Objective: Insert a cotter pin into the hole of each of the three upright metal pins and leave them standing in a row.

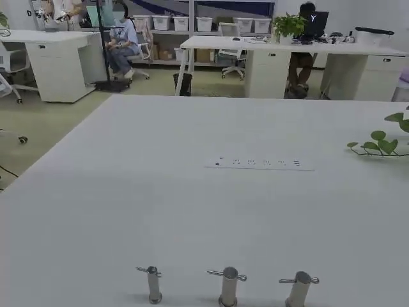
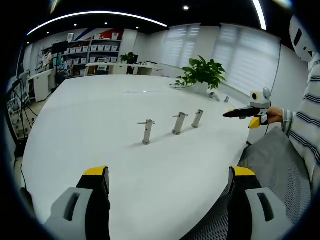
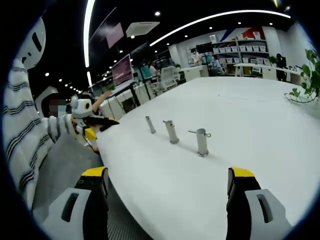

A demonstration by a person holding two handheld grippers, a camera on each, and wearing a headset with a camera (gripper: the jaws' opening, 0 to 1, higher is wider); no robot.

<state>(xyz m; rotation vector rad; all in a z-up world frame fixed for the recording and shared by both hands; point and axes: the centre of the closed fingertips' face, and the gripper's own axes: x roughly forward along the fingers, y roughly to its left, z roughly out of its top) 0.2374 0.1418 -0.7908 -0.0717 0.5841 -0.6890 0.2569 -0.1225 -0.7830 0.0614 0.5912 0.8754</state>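
Three upright metal pins stand in a row near the front edge of the white table: a left pin, a middle pin and a right pin. Each has a cotter pin through its top. In the left gripper view the row lies ahead of my left gripper, which is open and holds nothing. My right gripper is also open and holds nothing, with the row in front of it. Both grippers hang off the table's near edge, well apart from the pins.
A white power strip lies flat at mid-table. A leafy vine trails in from the right, and a potted plant stands on the far side. Desks, chairs and seated people are beyond the table.
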